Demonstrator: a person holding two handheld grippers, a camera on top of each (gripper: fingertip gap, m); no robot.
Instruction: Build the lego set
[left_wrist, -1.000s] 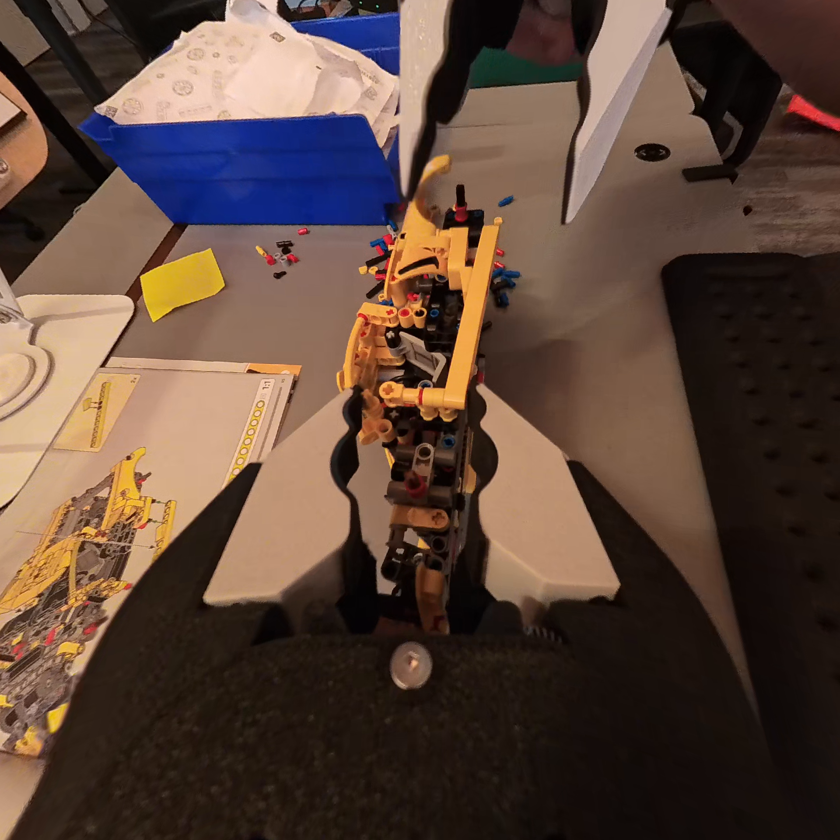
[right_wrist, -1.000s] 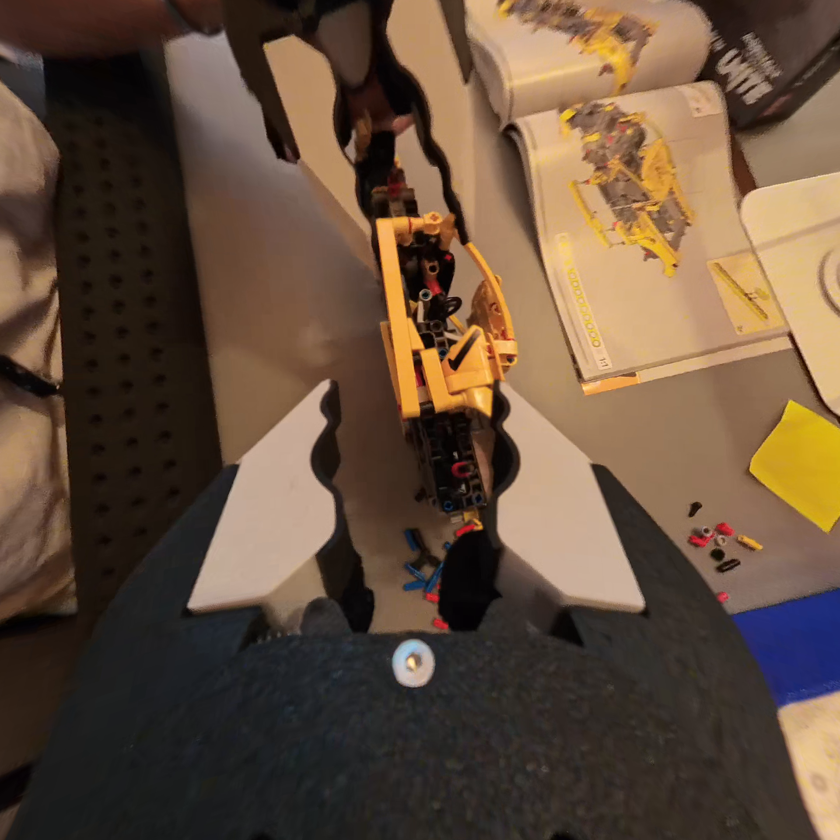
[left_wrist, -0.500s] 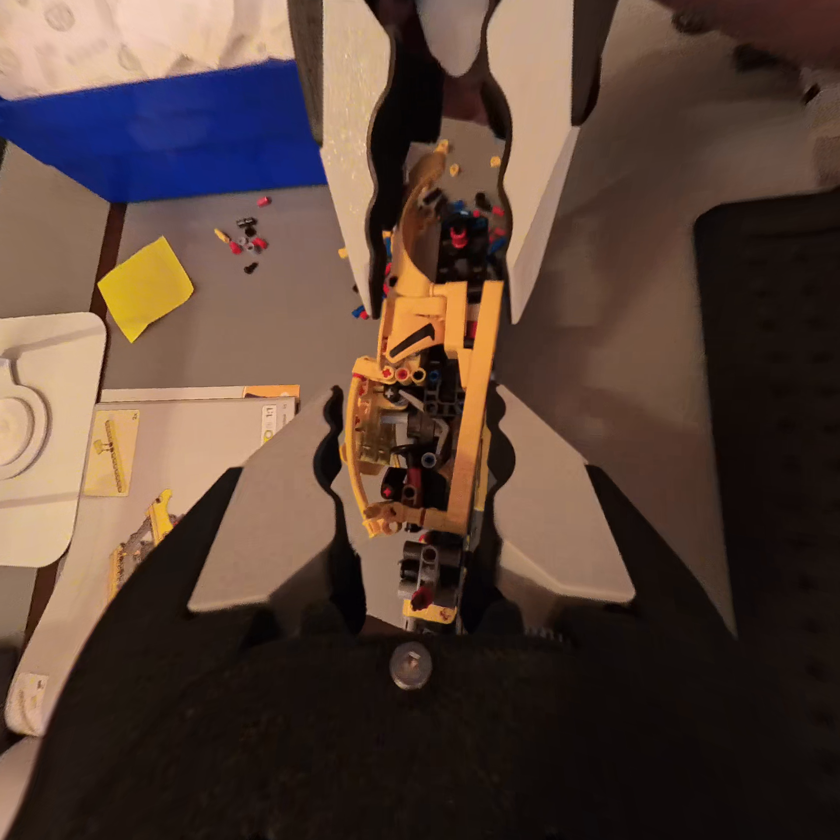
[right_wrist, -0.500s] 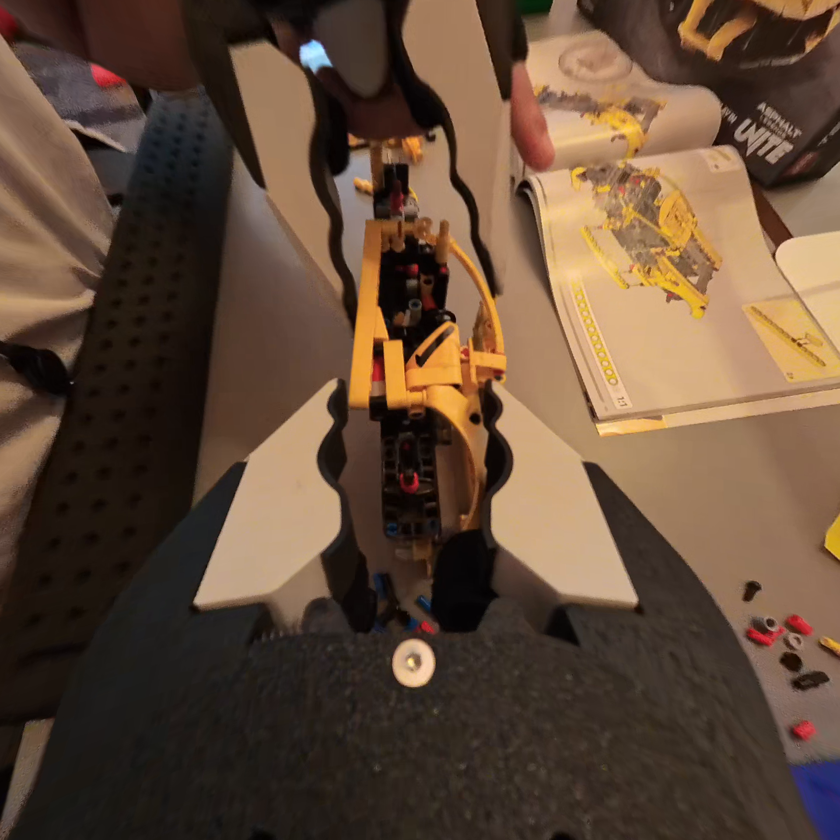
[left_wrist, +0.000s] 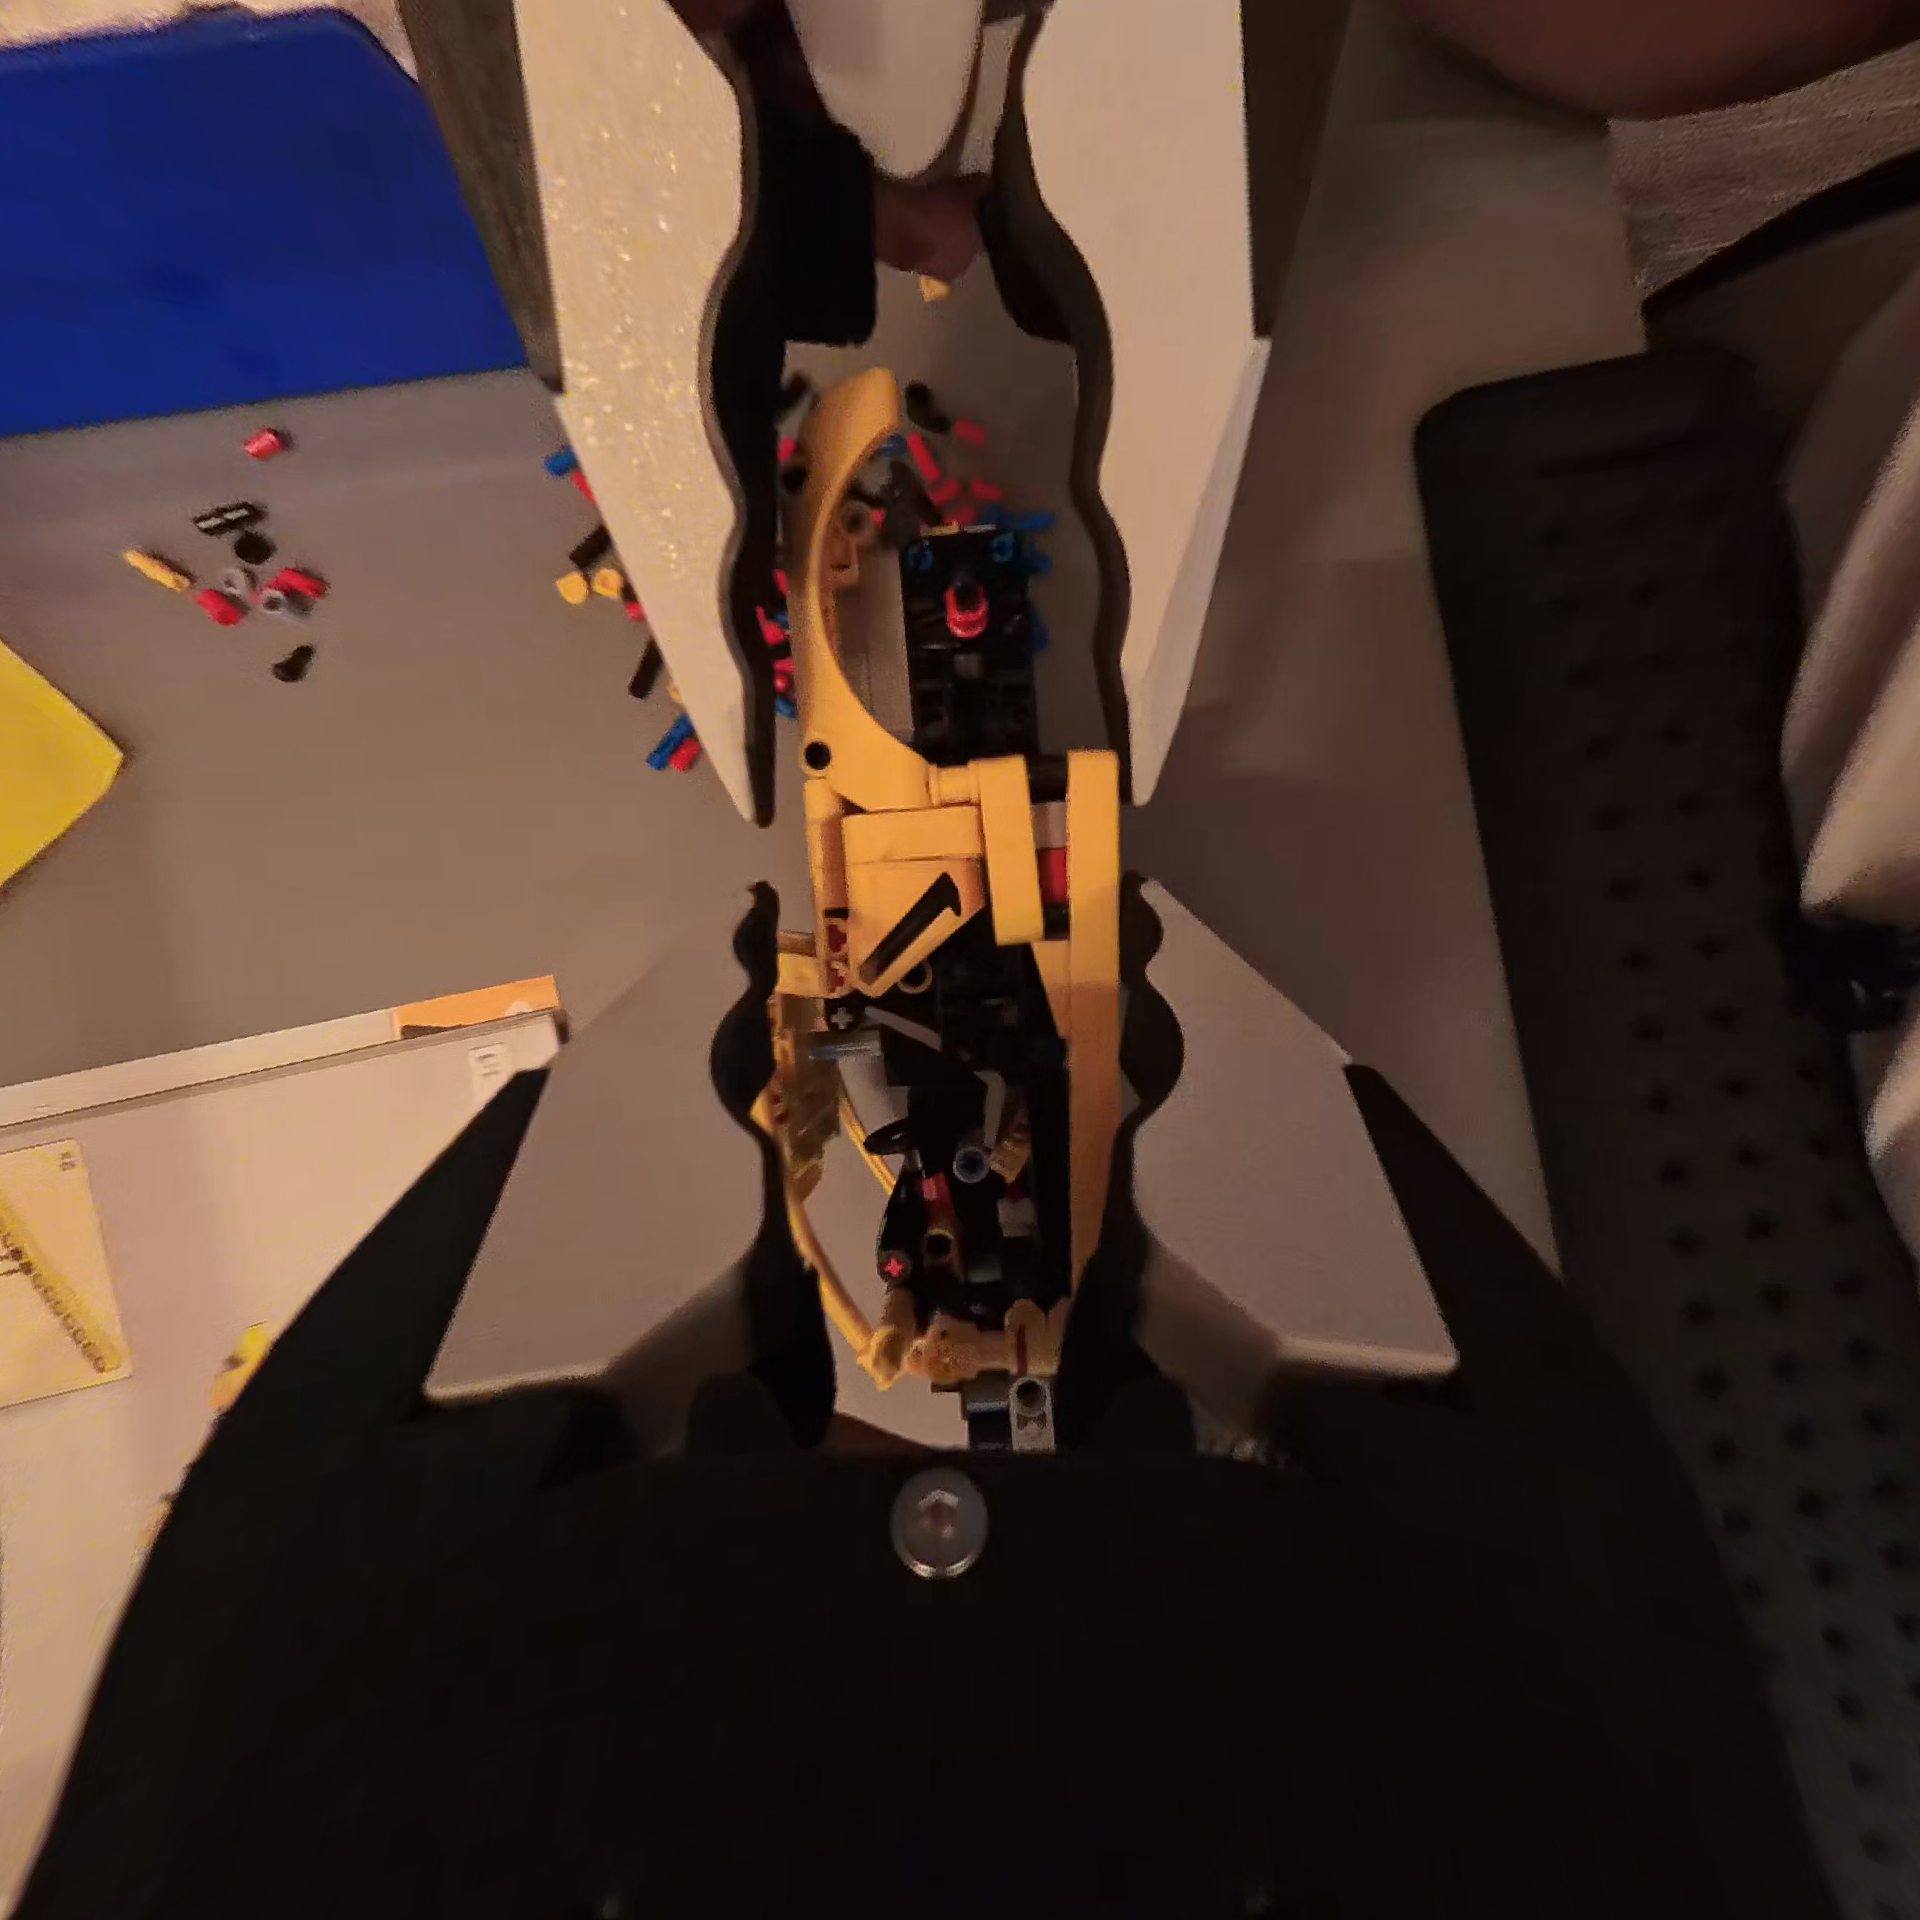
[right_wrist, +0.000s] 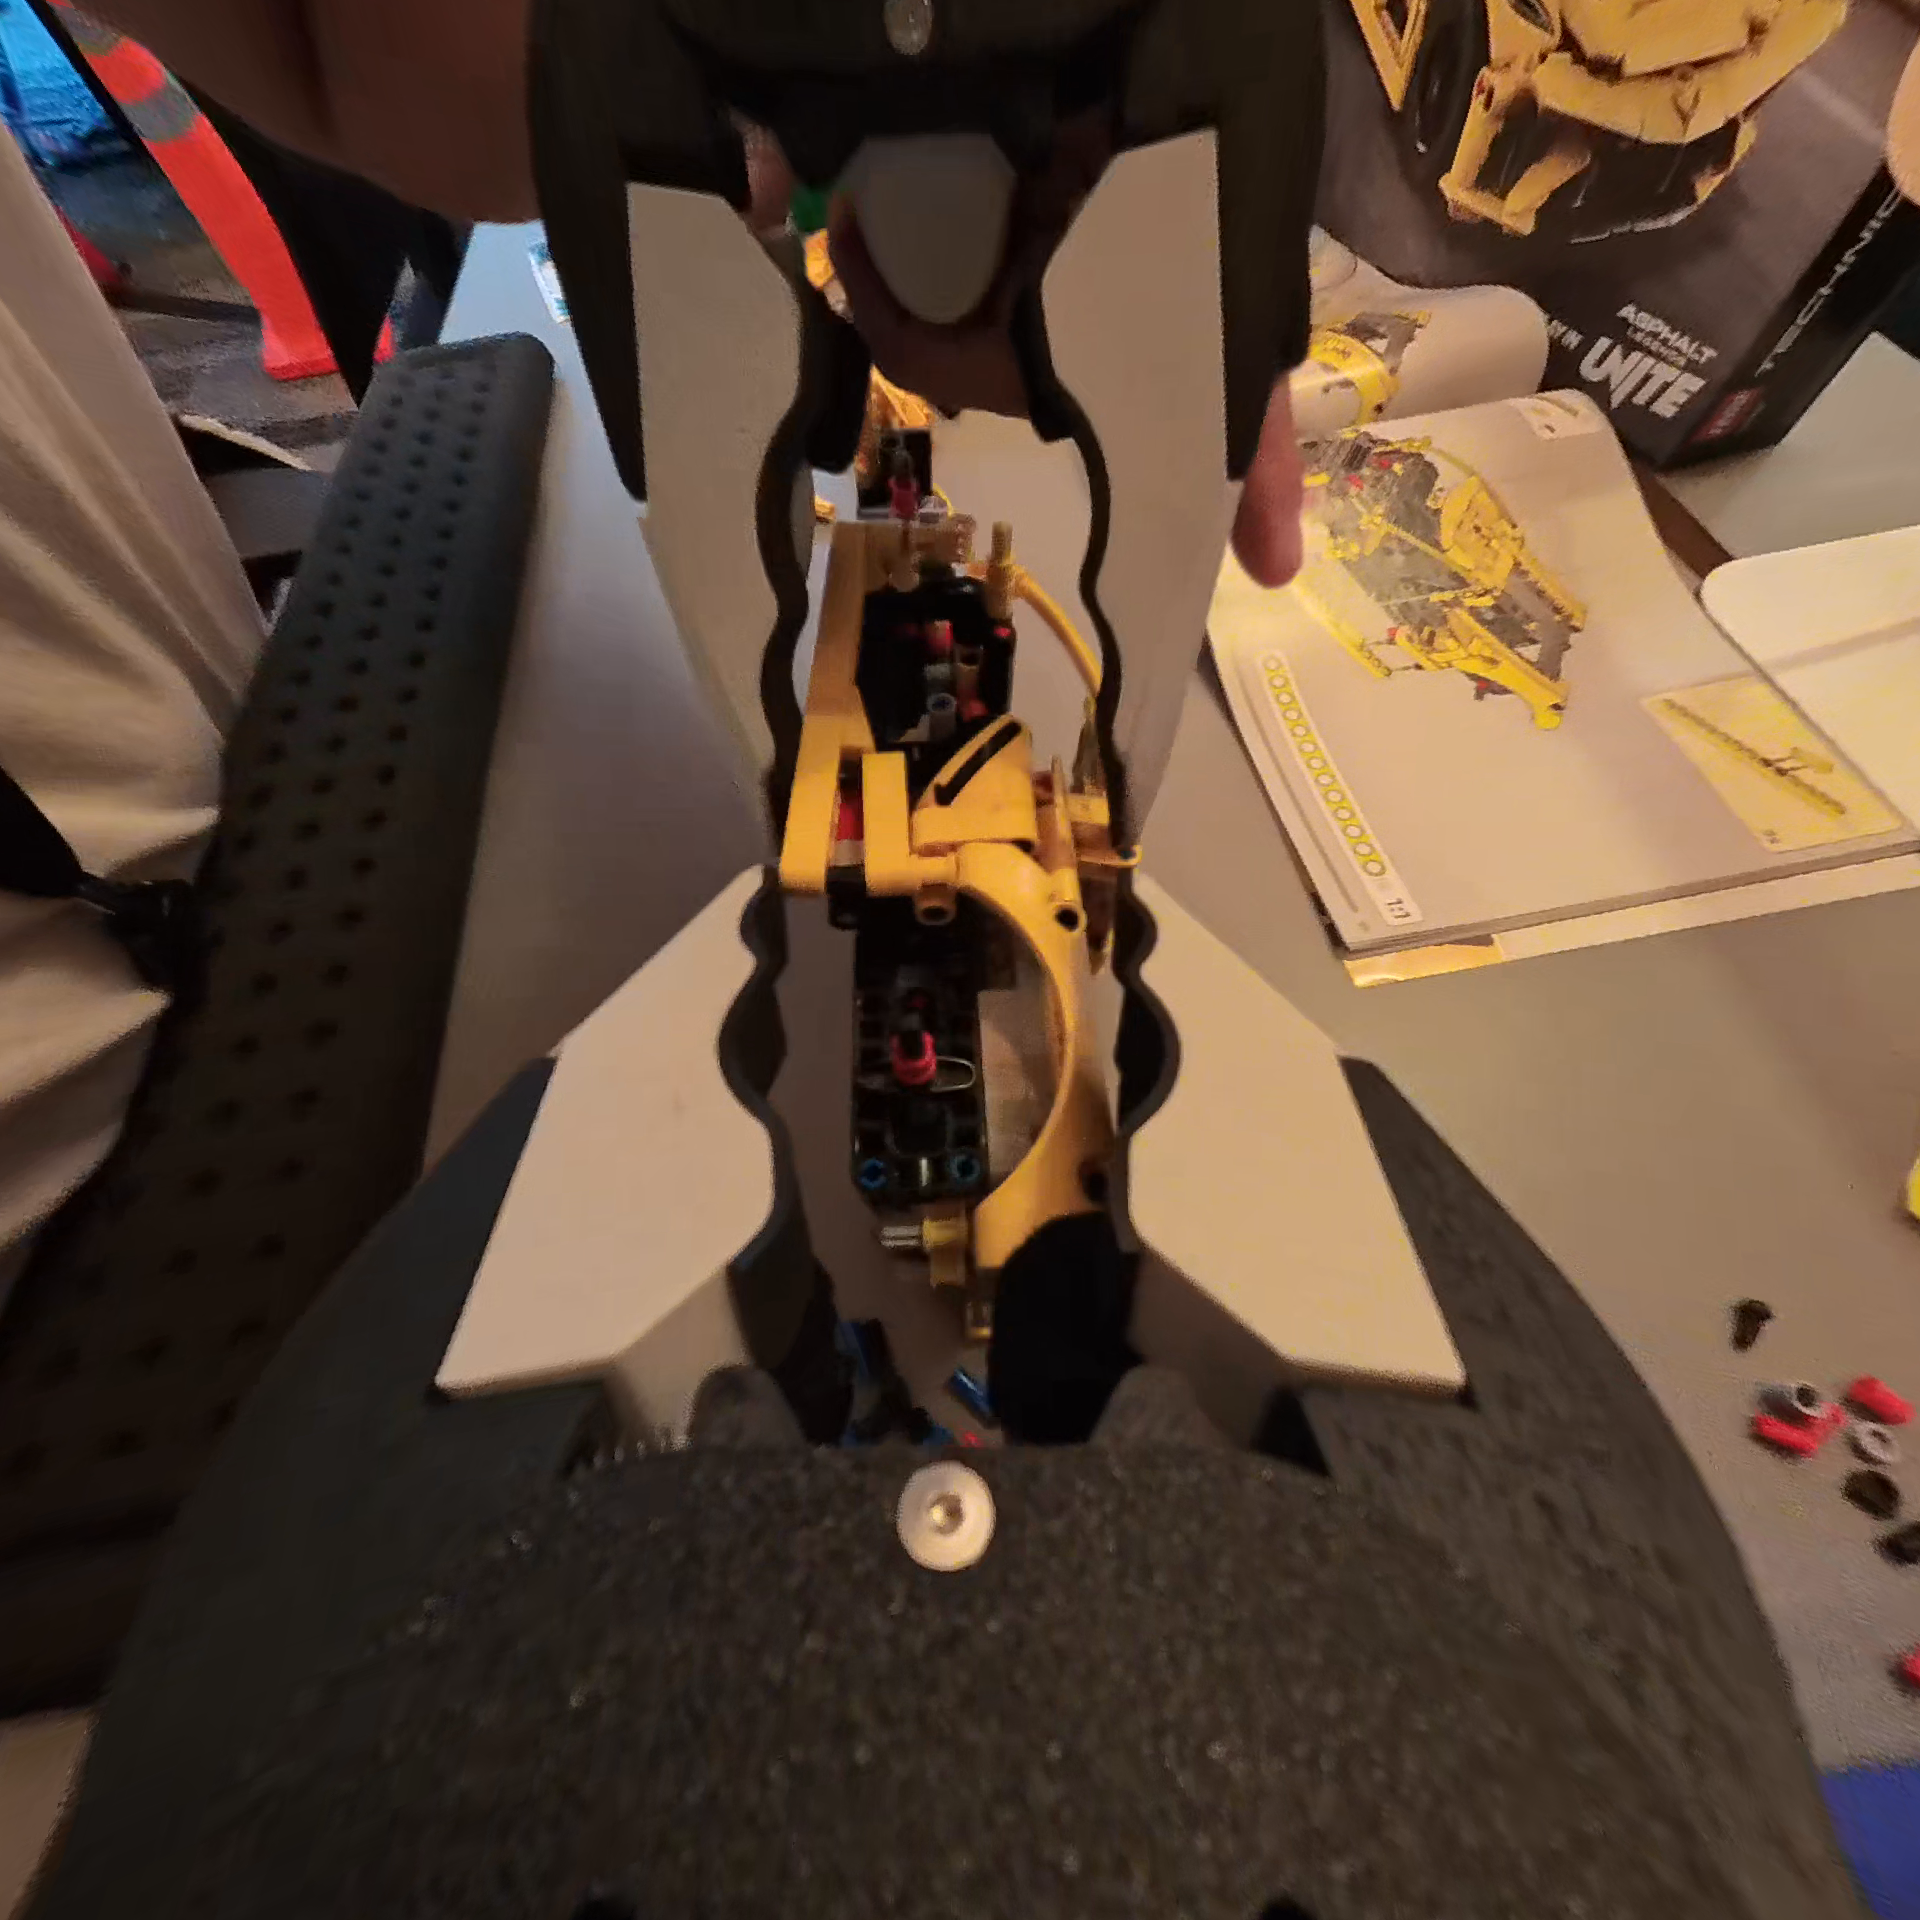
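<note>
You see a Lego model (right_wrist: 935, 831) of smooth, slightly glossy yellow and black plastic. Your right gripper (right_wrist: 940, 914) has matt pale fingers (right_wrist: 644, 1195) on a rough, grainy black body. At the right, the instruction booklet (right_wrist: 1558, 748) is satin paper.

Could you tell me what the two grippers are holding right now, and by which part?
The yellow-and-black lego model sits between both jaws, one end in each. The left gripper appears shut on its end; whether the right gripper grips cannot be told.

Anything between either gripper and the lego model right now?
Nothing visible. The lego model sits between the fingers of both: left gripper around one end, right gripper around the other, tips nearly meeting.
</note>
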